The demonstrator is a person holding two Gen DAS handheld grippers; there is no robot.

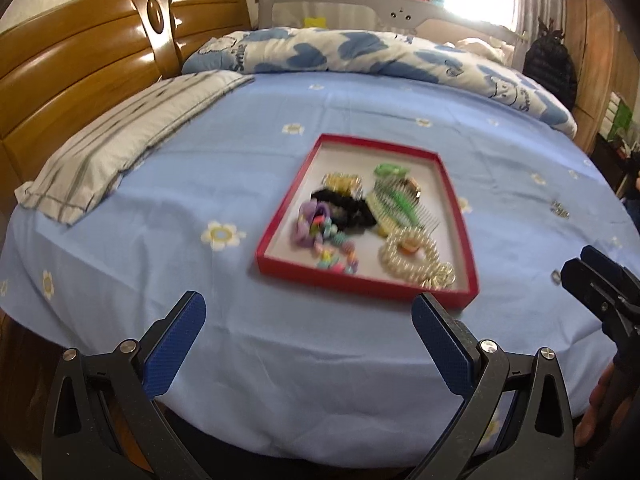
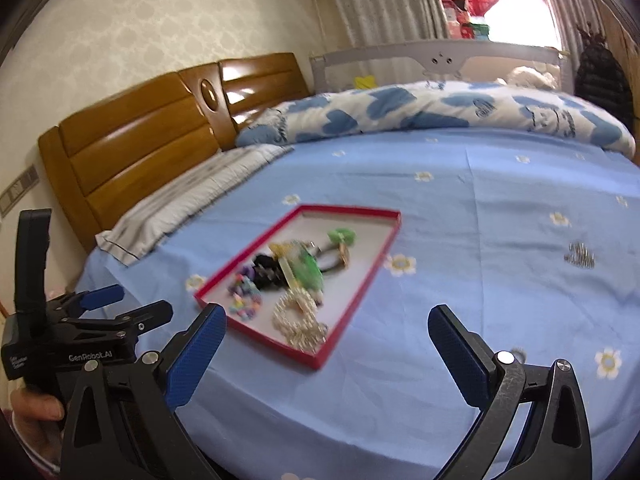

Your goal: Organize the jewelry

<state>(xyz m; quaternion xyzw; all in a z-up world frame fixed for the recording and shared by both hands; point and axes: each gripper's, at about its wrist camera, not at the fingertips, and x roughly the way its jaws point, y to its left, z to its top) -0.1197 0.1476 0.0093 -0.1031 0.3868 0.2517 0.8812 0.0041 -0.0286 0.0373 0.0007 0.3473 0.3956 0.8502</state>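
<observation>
A red tray with a white floor lies on the blue flowered bedsheet. It holds a black scrunchie, purple hair ties, small coloured clips, a green comb and a pearly coil band. A silver clip lies loose on the sheet right of the tray, and shows as silver clip. My left gripper hovers open just in front of the tray, nothing between its blue pads. My right gripper is also open and empty, near the tray.
A striped grey pillow and a wooden headboard are at the left. A blue heart-print duvet is bunched along the far side. A small ring-like item lies on the sheet near the right gripper's body.
</observation>
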